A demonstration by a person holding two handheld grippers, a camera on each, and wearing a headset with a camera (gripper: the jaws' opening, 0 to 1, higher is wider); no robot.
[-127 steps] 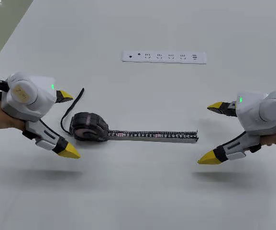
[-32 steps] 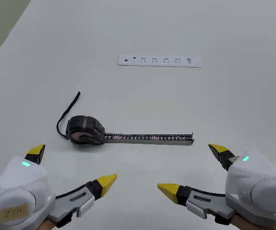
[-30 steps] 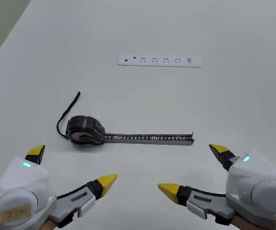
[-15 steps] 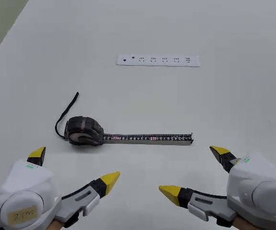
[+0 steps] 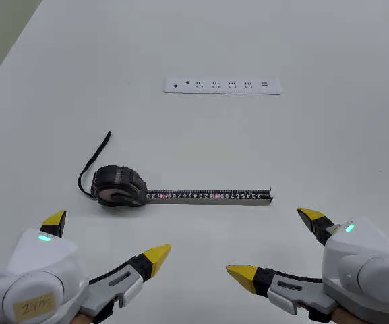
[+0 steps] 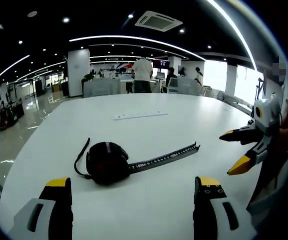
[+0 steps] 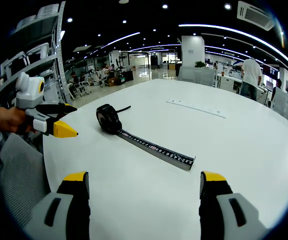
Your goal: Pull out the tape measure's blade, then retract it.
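A black tape measure (image 5: 118,186) lies on the white table (image 5: 201,148) with its blade (image 5: 207,196) drawn out to the right and flat on the surface. A black wrist strap (image 5: 93,162) curls off to its left. My left gripper (image 5: 105,237) hovers open in front of the case, holding nothing. My right gripper (image 5: 276,244) hovers open near the blade's hooked end, also holding nothing. In the left gripper view the tape measure (image 6: 106,162) and blade (image 6: 163,157) lie beyond my open left gripper (image 6: 133,182). In the right gripper view the blade (image 7: 156,148) runs from the case (image 7: 108,118), ahead of my open right gripper (image 7: 144,176).
A white power strip (image 5: 222,86) lies flat on the table beyond the tape measure. An office with desks, chairs and people stands in the background of both gripper views. The table's left edge (image 5: 5,67) runs diagonally at the far left.
Over four seconds both grippers drew back from the tape measure's sides toward the near edge. In the last second they barely moved. The blade stays extended.
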